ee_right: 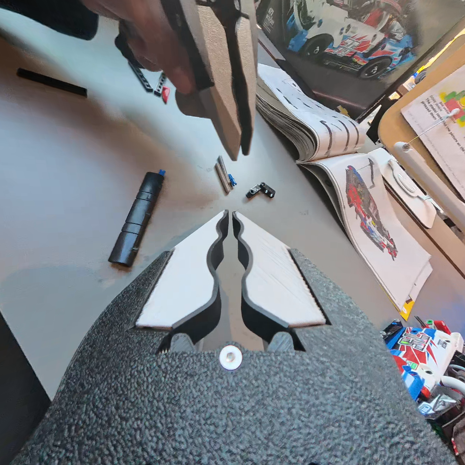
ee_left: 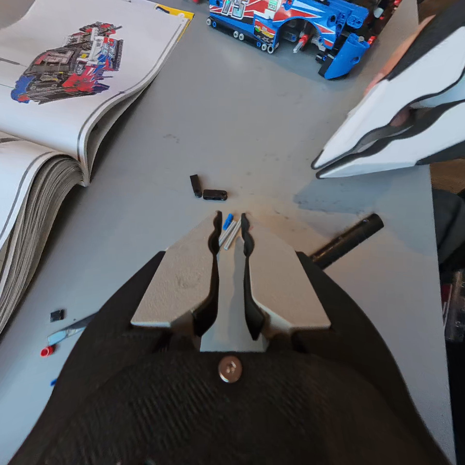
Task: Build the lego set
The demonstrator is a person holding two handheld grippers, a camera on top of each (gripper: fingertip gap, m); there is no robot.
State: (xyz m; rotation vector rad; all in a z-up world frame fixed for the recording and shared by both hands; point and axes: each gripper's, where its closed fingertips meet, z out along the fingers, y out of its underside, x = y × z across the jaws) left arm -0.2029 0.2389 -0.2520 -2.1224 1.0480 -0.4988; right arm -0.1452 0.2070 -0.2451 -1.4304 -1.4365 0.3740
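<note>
- Left gripper: jaws parted by a narrow gap, tips low over the grey table. Nothing is clamped between them.
- Seen through that gap: two thin grey rods lying side by side, with a small blue pin just beside their far ends. All three lie flat on the table; whether the right-hand pad touches the nearer rod, I cannot tell (view is blurred there).
- Right gripper: jaws nearly closed, only a thin slit at the tips, holding nothing. It hangs above the table, apart from the parts.
- In the right wrist view the left gripper comes down from above, tips just beside the rods' far ends.
- Two short black connectors lie touching in an L shape, near the rods and just past them in the left view.
- Black ribbed cylinder with a blue tip lies flat, apart from the rods.
- Partly built blue, red and white car stands at the far side of the table.
- Open instruction booklet lies left of the parts (page shows a drawing of the model).
- Small red piece and small black square piece lie near the left gripper's body.
</note>
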